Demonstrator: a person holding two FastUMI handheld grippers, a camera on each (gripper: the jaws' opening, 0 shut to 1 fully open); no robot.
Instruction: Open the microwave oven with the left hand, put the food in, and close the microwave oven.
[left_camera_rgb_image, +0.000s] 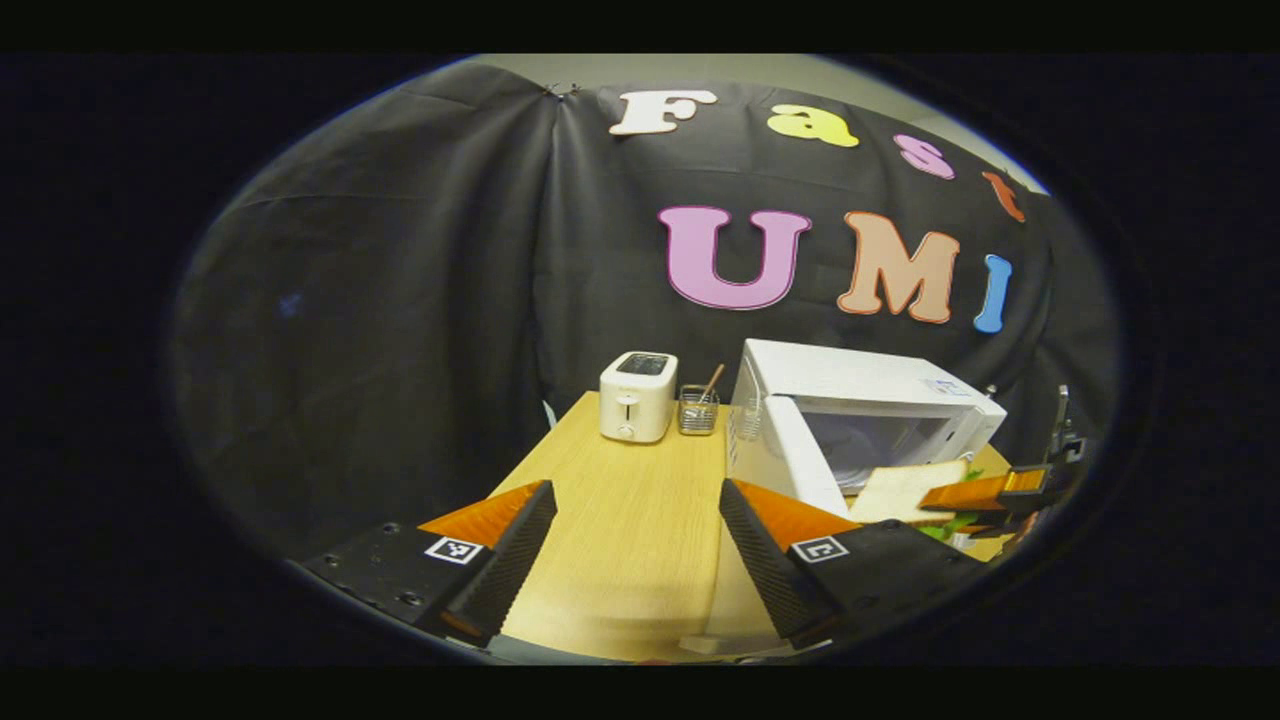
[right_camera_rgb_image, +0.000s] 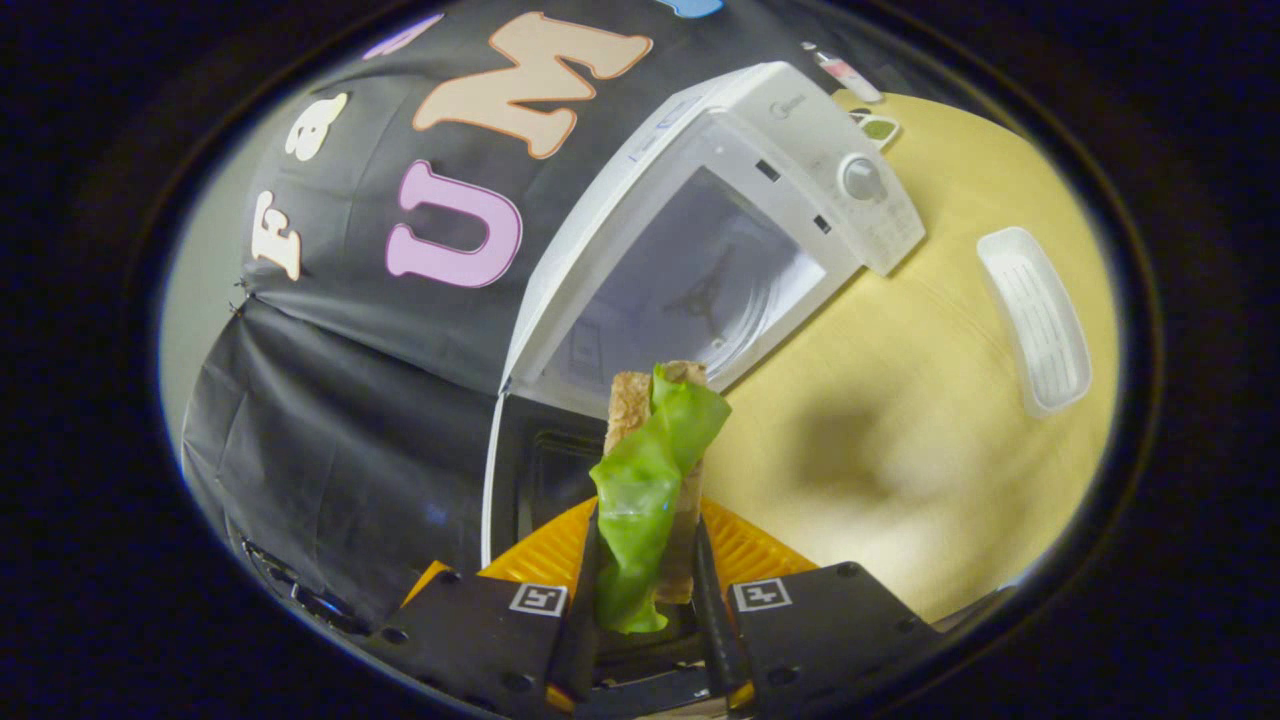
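Observation:
A white microwave stands at the back right of the wooden table, its door swung open. My left gripper hovers open over the bare tabletop, well left of the door. In the left gripper view, my right gripper holds a sandwich flat in front of the oven's opening. In the right gripper view, the right gripper is shut on the sandwich, bread with a green lettuce leaf hanging out. Beyond it lies the microwave's cavity with its glass turntable.
A white toaster and a small wire basket with a stick in it stand at the table's back, left of the microwave. A white oblong tray lies on the table to the microwave's right. Black cloth walls the booth.

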